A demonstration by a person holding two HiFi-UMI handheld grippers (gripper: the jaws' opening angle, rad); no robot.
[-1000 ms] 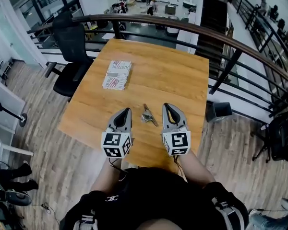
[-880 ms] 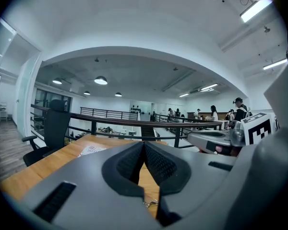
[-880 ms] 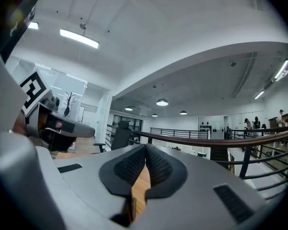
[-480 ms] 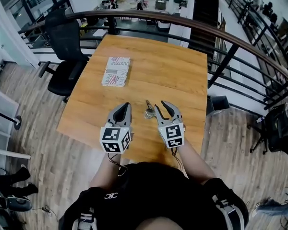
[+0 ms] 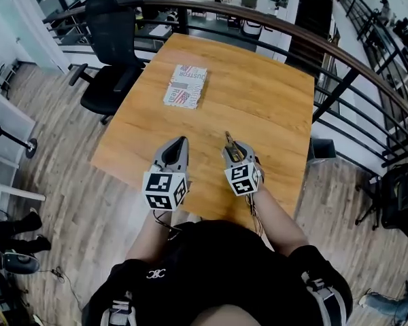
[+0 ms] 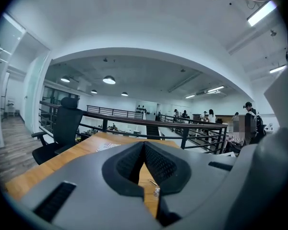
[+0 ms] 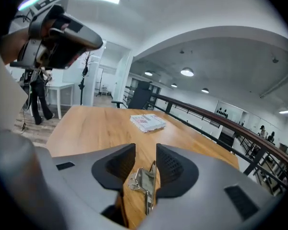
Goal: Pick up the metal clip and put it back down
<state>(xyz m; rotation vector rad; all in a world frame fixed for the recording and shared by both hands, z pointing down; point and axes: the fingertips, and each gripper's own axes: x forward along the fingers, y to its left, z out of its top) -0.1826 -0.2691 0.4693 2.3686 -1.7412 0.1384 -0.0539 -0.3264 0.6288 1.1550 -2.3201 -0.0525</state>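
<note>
The metal clip (image 5: 229,141) lies on the wooden table (image 5: 258,94) near its front edge. In the right gripper view the clip (image 7: 144,186) sits on the wood between the two pads, close to the right one, and neither pad presses on it. My right gripper (image 5: 235,149) (image 7: 145,150) is low over the table; its jaws have just been opening and stand open around the clip. My left gripper (image 5: 181,141) (image 6: 144,143) hovers to the left of the clip, its tips together and nothing in them. Through the left gripper view the clip (image 6: 155,189) shows small, just below the tips.
A white printed packet (image 5: 185,85) (image 7: 148,122) lies further back on the table. A black office chair (image 5: 115,39) stands at the far left corner. A dark railing (image 5: 326,49) curves behind and to the right of the table, with a small bin (image 5: 319,151) beside it.
My right gripper came down and in from the right of the clip, opened its jaws, and now straddles the clip. The left gripper shifted slightly forward and stayed shut.
</note>
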